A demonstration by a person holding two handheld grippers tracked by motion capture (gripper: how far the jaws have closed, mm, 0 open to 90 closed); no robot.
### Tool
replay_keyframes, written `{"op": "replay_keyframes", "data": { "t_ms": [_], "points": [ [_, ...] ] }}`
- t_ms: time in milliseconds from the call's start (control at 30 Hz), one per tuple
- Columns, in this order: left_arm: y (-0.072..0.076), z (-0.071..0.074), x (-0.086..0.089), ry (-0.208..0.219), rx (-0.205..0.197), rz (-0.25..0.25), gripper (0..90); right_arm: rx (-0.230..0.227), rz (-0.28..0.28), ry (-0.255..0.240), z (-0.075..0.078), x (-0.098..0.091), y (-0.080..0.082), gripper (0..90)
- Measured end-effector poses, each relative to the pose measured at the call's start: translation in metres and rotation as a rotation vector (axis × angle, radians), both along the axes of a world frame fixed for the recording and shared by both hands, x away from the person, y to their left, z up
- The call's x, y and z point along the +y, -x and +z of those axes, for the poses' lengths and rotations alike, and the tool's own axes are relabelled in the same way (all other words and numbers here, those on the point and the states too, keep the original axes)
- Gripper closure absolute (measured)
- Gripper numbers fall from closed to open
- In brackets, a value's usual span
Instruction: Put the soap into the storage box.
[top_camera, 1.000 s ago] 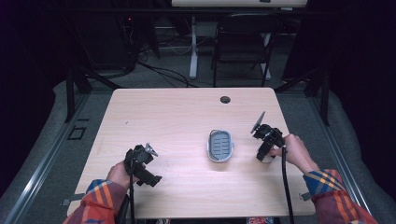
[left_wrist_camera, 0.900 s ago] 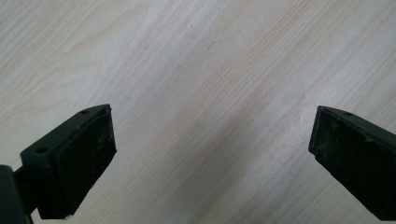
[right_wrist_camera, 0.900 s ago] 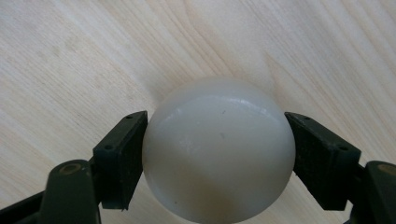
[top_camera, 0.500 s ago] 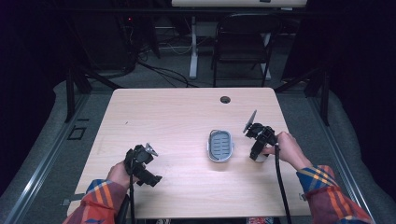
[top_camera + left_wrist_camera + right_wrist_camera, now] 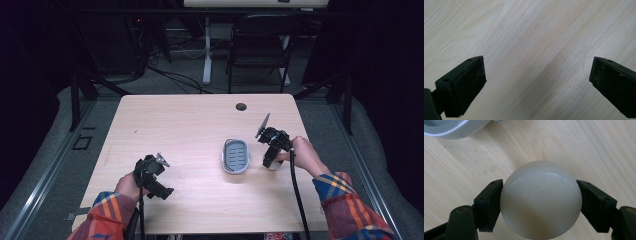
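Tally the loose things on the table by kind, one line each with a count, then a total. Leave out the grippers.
White rounded object, clamped between the right gripper's jaws: 1
Grey oval dish with a slatted blue-grey insert: 1
Total: 2

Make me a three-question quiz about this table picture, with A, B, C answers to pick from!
1. Where is the grey tray?
A. Left of the right claw
B. On the floor
C. In the left claw

2. What colour is the ball?
A. Red
B. White
C. Black

3. What is the left claw doing?
A. Squeezing the ball
B. Open over bare table
C. Lifting the tray

Answers: 1 A, the high view shows the tray on the table just left of that claw. 2 B, the right gripper view shows it pale white between the jaws. 3 B, its jaws stand wide apart with nothing between.
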State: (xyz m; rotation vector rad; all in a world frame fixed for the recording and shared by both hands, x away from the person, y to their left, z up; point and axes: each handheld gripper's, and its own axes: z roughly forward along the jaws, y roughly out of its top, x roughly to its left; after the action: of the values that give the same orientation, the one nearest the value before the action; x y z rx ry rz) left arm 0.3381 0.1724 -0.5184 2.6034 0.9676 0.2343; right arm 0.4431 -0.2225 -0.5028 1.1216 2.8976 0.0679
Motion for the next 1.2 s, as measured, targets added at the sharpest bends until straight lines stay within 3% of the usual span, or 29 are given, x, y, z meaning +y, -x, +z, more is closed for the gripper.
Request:
{"op": "replay_keyframes", "data": {
  "t_ms": [600, 1200],
  "points": [
    [-0.001, 0.0, -0.002, -0.001, 0.0, -0.006, 0.6, 0.006, 0.038, 0.012, 0.025, 0.015, -0.01, 24.6],
    [-0.002, 0.0, -0.002, -0.005, 0.004, -0.007, 0.6, -0.003, 0.061, 0.012, 0.042, 0.032, -0.016, 24.6]
  ]
}}
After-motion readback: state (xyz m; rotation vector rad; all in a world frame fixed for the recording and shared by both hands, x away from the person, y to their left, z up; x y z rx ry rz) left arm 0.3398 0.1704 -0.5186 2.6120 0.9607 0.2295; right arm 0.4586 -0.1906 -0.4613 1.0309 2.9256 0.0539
